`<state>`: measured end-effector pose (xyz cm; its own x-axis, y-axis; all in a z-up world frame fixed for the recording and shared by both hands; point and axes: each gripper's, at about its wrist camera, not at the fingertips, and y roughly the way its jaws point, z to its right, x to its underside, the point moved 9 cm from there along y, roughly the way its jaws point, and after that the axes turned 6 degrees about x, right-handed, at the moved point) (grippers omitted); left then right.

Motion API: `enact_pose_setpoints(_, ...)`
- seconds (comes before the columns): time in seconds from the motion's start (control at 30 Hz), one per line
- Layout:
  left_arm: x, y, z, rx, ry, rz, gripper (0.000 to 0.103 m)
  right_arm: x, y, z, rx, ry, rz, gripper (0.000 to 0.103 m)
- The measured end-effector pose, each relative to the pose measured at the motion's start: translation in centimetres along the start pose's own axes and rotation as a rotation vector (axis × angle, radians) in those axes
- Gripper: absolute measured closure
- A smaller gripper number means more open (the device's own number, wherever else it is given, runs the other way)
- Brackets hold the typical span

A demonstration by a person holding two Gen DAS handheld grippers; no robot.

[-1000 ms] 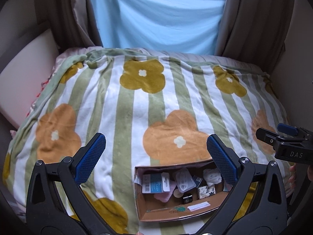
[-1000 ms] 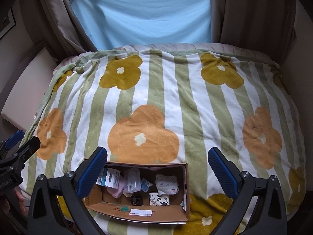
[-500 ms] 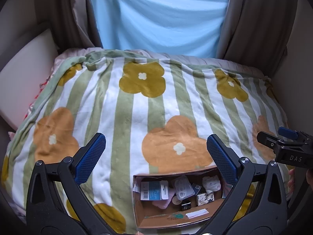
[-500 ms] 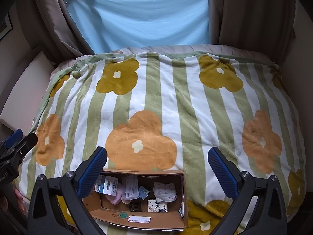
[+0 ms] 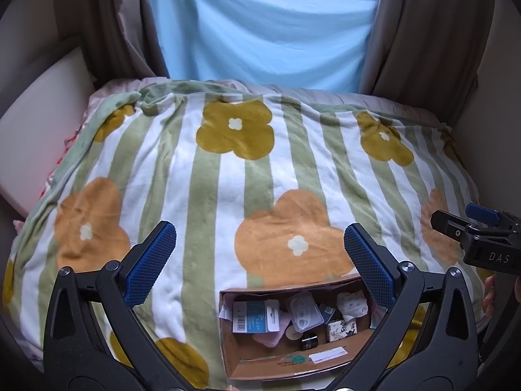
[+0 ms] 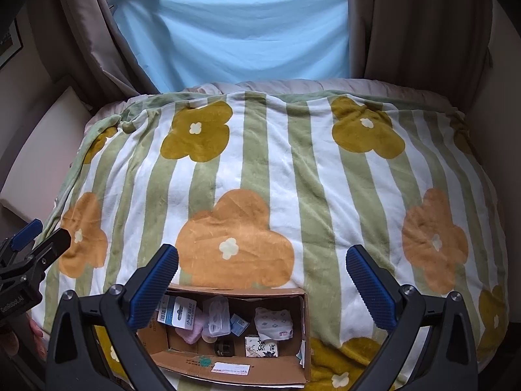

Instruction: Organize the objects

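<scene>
An open cardboard box [image 5: 234, 355] sits at the near edge of a bed and also shows in the right wrist view [image 6: 305, 325]. It holds several small items: a blue carded pack [image 5: 255, 317], a clear plastic case [image 5: 304, 309], a patterned white pouch [image 6: 273, 322], a small floral box [image 6: 261, 350] and a pink cloth [image 6: 190, 335]. My left gripper [image 5: 260, 260] is open and empty, held above and behind the box. My right gripper [image 6: 262, 280] is open and empty over the box. Each gripper shows at the edge of the other's view.
A green-and-white striped blanket with orange and mustard flowers [image 5: 228, 169] covers the bed. A light blue sheet [image 5: 260, 32] hangs over the window between brown curtains [image 6: 423, 22]. A cream cushion [image 5: 35, 123] lies along the left side. A wall stands on the right.
Both grippers have pulled back and tilted up a little. The box now sits lower in both views and more of the blue sheet shows. Both stay open.
</scene>
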<state>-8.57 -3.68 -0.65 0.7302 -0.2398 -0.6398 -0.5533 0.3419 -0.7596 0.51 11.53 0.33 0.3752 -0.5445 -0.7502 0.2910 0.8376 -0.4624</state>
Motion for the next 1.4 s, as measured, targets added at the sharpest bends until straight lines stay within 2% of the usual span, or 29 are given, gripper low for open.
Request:
enact_pose_setpoints(0.97,0.3,0.0,-0.4,0.004,0.001,-0.001,0.0,-1.1,-0.6,-0.6,0.01,-0.013,0.023,0.0)
enact_pose_setpoints(1.4,0.7,-0.7,0.0,-0.038,0.012,0.02,0.0,-1.5,-1.0,-0.7,0.01,-0.018,0.033,0.0)
